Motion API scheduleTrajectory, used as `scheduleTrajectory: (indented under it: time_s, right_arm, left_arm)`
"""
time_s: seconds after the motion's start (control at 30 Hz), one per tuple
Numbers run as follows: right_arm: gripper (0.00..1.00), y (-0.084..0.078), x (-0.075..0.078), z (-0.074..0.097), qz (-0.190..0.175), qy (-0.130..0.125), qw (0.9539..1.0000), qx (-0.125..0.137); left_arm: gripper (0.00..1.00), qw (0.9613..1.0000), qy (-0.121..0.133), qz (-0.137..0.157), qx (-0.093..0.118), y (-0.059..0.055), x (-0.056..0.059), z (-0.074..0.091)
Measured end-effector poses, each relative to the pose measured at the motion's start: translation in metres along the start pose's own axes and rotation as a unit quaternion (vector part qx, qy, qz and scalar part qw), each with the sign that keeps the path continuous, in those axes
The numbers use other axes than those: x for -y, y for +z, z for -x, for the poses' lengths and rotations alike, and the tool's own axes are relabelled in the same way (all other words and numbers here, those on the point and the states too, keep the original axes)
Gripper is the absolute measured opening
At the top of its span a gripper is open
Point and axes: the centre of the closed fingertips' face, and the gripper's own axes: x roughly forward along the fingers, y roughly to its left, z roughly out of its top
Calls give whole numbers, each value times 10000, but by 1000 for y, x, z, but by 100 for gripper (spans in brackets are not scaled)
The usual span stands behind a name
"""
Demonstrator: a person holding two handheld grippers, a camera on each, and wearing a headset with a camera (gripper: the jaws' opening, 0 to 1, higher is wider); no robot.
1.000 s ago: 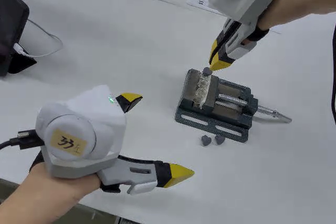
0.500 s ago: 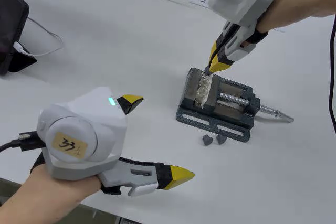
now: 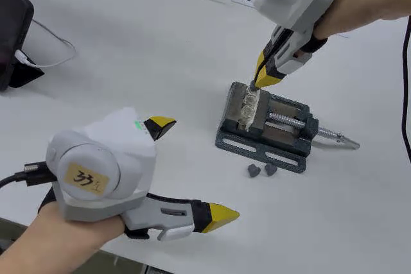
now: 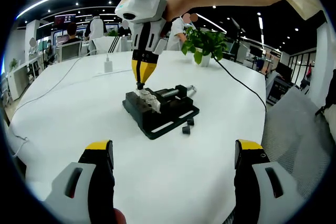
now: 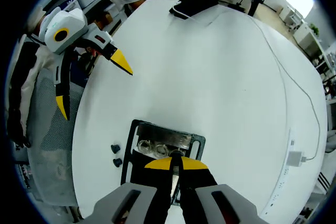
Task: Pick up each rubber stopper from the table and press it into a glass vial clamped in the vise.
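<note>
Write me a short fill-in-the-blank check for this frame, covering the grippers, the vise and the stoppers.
1. The left gripper hovers over the table with its jaws ____.
2. ____ loose stoppers lie on the table beside the vise.
3. The right gripper points its tips down at the vial clamped in the vise, with its jaws ____.

Missing words: open; Two; shut.
</note>
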Motion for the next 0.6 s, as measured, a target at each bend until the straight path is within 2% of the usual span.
scheduleTrajectory:
  time_s: [0.17,0.37,0.4,0.5,0.6]
  right_arm:
    - [0,0,-1,-1,193,-79,9998,-52]
    - [0,2,-2,-2,130,1,9999,-74]
    - [0,2,0,-3,9,25,10000,-40]
    - [0,1,-4,-3,160,20,9998,-72]
    - [0,1,-4,-3,139,29,9998,-108]
  left_arm:
    - [95,10000,-2,30,4,-1,0,-2]
    - [95,10000,-33,54,11,0,0,-5]
    - [95,10000,-30,70,16,0,0,-6]
    - [95,9999,-26,99,37,1,-2,-7]
    - [95,9999,-7,131,56,1,-4,-7]
